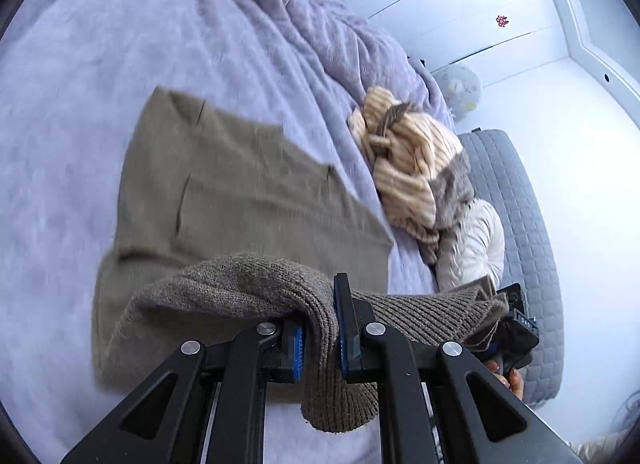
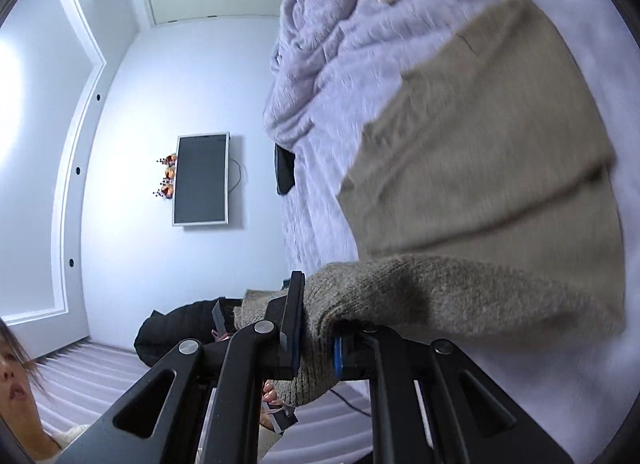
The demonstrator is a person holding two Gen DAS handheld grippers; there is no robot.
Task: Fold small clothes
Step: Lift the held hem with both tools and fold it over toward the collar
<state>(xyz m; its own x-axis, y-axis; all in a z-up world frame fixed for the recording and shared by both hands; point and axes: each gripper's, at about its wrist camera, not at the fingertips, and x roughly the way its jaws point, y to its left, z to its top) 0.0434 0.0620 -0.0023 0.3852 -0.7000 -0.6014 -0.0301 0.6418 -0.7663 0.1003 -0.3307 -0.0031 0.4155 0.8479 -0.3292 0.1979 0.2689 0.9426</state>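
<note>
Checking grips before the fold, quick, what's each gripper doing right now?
Left gripper: closed on the sweater hem.
Right gripper: closed on the sweater's hem too.

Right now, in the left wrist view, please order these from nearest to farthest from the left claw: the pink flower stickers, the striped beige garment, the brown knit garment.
1. Brown knit garment: pinched in the left claw, spread on the bed ahead.
2. Striped beige garment: bunched, ahead to the right.
3. Pink flower stickers: on the white panels, far upper right.
</note>
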